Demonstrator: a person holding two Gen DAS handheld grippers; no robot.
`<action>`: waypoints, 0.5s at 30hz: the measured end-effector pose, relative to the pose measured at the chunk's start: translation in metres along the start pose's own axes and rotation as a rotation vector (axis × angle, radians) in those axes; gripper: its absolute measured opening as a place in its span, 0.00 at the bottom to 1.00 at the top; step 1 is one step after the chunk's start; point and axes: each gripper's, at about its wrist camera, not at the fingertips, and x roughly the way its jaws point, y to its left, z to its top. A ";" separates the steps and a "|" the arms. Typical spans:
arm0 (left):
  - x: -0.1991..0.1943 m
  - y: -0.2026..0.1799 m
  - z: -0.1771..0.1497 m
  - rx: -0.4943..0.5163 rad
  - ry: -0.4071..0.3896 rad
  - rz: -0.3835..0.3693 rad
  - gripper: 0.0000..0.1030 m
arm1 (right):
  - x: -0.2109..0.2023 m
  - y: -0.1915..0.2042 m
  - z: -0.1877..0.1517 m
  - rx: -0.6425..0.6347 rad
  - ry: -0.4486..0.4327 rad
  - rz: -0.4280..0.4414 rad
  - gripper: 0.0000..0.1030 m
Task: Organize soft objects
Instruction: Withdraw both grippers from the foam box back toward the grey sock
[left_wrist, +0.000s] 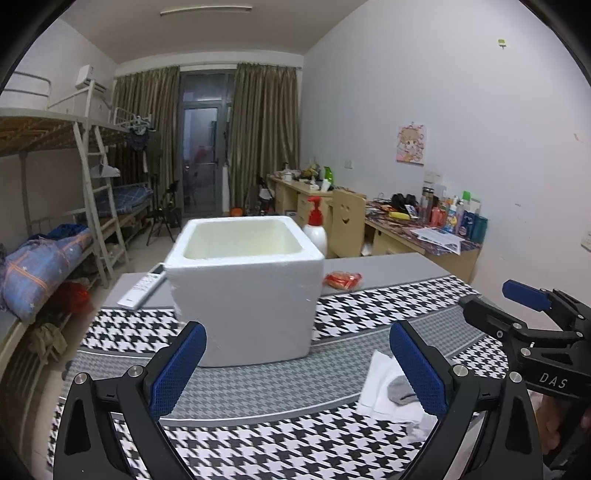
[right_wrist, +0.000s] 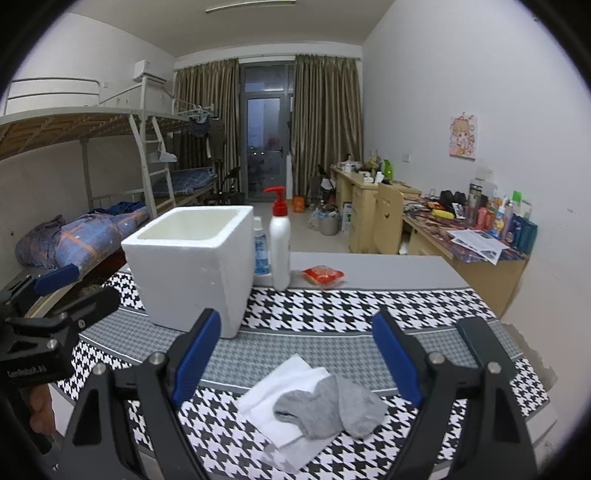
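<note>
A white foam box (left_wrist: 243, 291) (right_wrist: 192, 266) stands open-topped on the houndstooth cloth (left_wrist: 280, 446) (right_wrist: 332, 310). A grey sock (right_wrist: 332, 406) (left_wrist: 400, 389) lies on folded white cloths (right_wrist: 273, 402) (left_wrist: 380, 384) near the front edge. My right gripper (right_wrist: 295, 343) hangs open just above and behind the sock, nothing between its blue pads. My left gripper (left_wrist: 297, 360) is open too, in front of the box with the sock pile by its right finger. Each gripper shows at the side of the other's view.
Behind the box stand a white pump bottle (right_wrist: 279, 243) (left_wrist: 316, 229) and a small blue bottle (right_wrist: 260, 251). A red packet (right_wrist: 323, 275) (left_wrist: 342, 279) and a remote (left_wrist: 142, 286) lie on the grey table. Bunk beds fill the left, cluttered desks the right.
</note>
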 end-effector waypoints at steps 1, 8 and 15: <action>0.001 -0.002 -0.001 0.002 0.001 -0.007 0.97 | -0.001 -0.002 -0.002 0.003 0.001 -0.004 0.84; 0.014 -0.017 -0.009 0.011 0.044 -0.053 0.97 | 0.006 -0.009 -0.017 0.011 0.034 -0.039 0.84; 0.032 -0.025 -0.017 0.020 0.088 -0.070 0.97 | 0.012 -0.022 -0.026 0.029 0.063 -0.061 0.84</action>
